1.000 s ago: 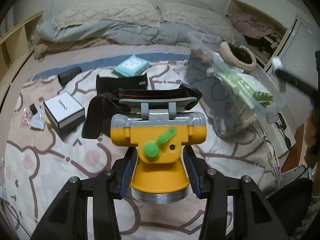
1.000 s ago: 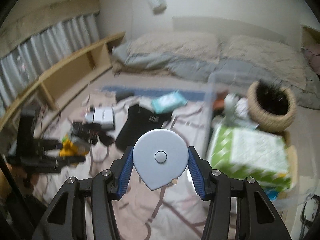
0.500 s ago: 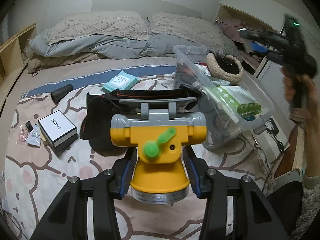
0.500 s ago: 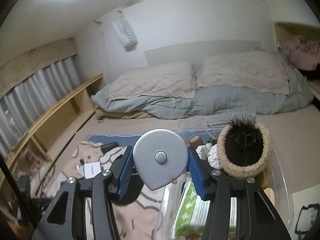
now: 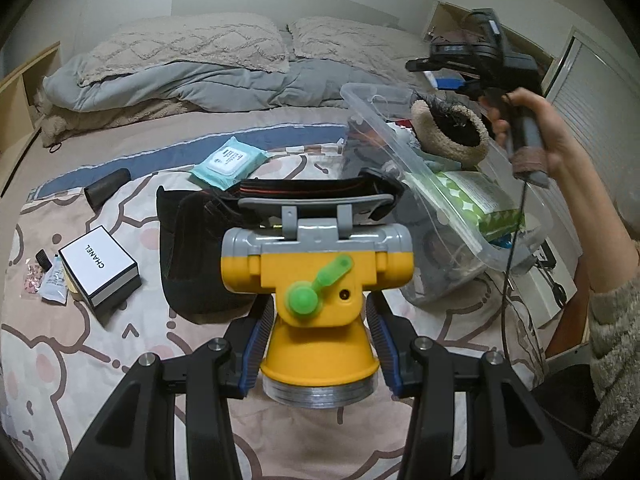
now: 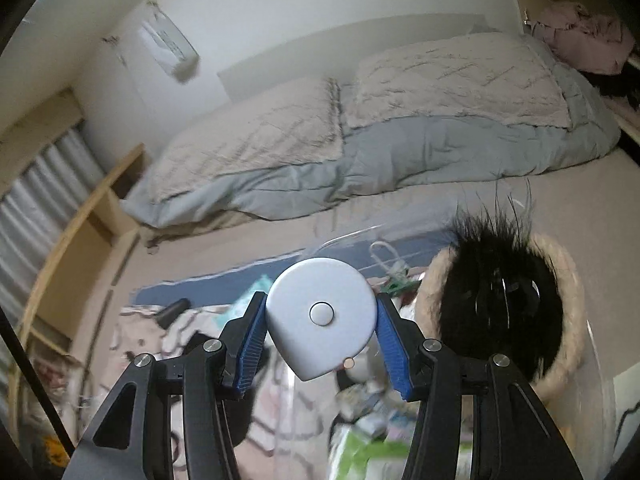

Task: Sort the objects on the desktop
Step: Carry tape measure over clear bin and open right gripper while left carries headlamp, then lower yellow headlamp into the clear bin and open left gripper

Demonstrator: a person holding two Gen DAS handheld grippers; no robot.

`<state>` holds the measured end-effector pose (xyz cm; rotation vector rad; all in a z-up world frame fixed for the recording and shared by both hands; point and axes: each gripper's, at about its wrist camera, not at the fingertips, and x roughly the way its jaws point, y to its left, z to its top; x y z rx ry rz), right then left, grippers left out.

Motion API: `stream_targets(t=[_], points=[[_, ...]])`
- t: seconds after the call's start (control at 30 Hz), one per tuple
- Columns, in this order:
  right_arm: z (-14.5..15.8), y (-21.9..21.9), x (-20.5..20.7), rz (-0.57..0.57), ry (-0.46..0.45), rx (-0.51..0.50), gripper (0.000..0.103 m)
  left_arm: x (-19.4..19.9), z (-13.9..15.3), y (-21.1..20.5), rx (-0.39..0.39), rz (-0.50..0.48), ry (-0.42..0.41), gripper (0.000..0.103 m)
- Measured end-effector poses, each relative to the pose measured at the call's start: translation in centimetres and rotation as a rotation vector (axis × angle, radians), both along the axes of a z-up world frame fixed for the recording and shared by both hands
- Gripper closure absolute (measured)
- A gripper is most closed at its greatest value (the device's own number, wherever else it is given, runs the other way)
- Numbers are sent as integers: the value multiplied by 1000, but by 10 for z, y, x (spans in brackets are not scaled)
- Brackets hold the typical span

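right wrist: smooth grey teardrop case (image 6: pixel 322 320), perhaps plastic, between ribbed blue pads (image 6: pixel 251 344)

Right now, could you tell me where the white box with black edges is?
In the left wrist view, the white box lies on the bedspread at far left, beside a small tube.

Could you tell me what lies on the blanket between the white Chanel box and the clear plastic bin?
In the left wrist view, a black pouch lies between the Chanel box and the clear bin.

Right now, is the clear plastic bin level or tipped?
Tipped. In the left wrist view the clear plastic bin leans, its rim slanting down to the right, with a green-patterned pack and a fur-lined hat inside.
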<state>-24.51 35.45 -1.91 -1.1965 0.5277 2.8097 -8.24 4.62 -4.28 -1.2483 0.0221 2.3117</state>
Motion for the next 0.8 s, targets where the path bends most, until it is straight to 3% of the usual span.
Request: stream_targets(t=[0.17,0.2,0.23,0.3,0.6,0.8], points=[[-14,-2,-29,-5,-51,81,49,-12,-4,2,3,-3,-8,55],[-16,-2,-32,-27,-54,125,43,-14,-5,2,-2,-2,-8,55],[-16,-1,-34,-54,-53,173,27,-16,-6,2,-5,-2,-8,55],[-14,1,-34,-67,-27,206,16,-19,-8,2,-8,0,-12,55],[10,10,6,11,96,75,15,-26,-7,15,17,-21,-16,55],[26,6,44,67,150,77,15,-25,13,44,60,-71,10,55]])
